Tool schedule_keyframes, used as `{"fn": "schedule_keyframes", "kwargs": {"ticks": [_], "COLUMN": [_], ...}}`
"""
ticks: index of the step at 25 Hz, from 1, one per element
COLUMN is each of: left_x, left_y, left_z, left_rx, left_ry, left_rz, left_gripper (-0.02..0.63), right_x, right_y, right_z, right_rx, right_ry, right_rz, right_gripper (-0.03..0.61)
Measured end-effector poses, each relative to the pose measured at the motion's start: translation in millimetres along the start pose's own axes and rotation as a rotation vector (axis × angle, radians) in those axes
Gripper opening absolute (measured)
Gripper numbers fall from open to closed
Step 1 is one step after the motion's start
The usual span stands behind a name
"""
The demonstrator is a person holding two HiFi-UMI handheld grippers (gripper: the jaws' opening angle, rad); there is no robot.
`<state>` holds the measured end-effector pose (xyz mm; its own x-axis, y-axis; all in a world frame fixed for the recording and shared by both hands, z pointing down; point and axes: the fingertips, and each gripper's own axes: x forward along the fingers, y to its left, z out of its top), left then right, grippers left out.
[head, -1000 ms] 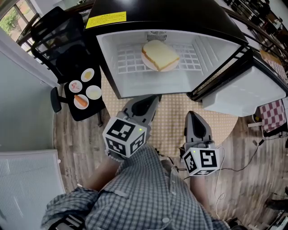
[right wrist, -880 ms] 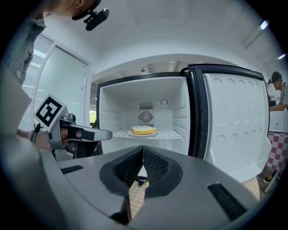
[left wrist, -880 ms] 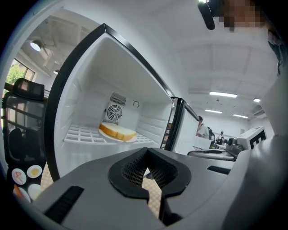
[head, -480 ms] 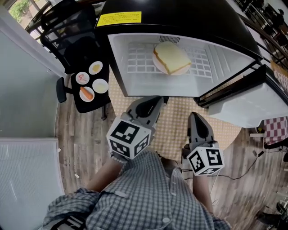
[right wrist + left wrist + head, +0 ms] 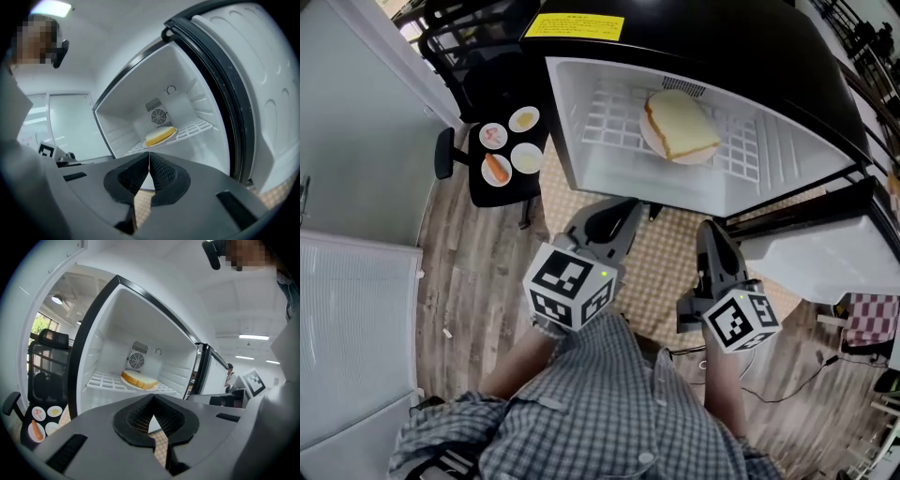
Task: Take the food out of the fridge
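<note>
The small black fridge with a white interior (image 5: pixel 574 131) stands open, its white-lined door (image 5: pixel 811 253) swung to the right. Inside, the thick slice of pale bread (image 5: pixel 682 125) lies on a round light plate (image 5: pixel 651 142), which rests on the white wire shelf (image 5: pixel 609 117) in front of the rear fan grille. The left claw (image 5: pixel 621 211) is closed and empty (pad tips touching, with only a small gap behind them). The right claw (image 5: pixel 711 232) is likewise closed on nothing. Both claws are outside the fridge, above the tan patterned mat (image 5: pixel 661 258), well apart from the bread. Four small plates of food (image 5: pixel 511 150) sit on a black seat left of the fridge.
</note>
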<state>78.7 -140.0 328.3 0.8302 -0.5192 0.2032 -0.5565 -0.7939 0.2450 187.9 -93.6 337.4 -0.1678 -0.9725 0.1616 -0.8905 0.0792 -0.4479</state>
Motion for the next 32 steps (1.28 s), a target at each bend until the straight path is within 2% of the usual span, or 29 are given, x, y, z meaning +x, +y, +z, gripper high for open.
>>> {"fn": "schedule_keyframes", "kwargs": {"ticks": [8,11,21,32], "left_x": [-5.2,-9.9,-22.3,-22.0], "left_y": [5.4,9.8,19.9,21.1], "left_z": [-2.1,-2.9,-6.6,-7.3], "left_rx": [-0.021,-0.029,-0.052,-0.056], "left_ry": [-0.016,-0.024,-0.03,-0.03], "left_rz": [0.104,0.143,0.212,0.215], "left_gripper": [0.005,0.005,0.005,0.005], "right_x": [33.6,49.9,86.3,109.3], "right_y": [-17.5,-20.2,-30.8,-33.1], "right_z": [4.2,6.0,1.5,6.2], "right_rx": [0.337,0.435,0.649,0.769], "right_ry": [0.001,-0.004,0.024,0.027], "right_rz": [0.117,0.155,0.169,0.195], "right_gripper": [0.011,0.011,0.012,0.013]}}
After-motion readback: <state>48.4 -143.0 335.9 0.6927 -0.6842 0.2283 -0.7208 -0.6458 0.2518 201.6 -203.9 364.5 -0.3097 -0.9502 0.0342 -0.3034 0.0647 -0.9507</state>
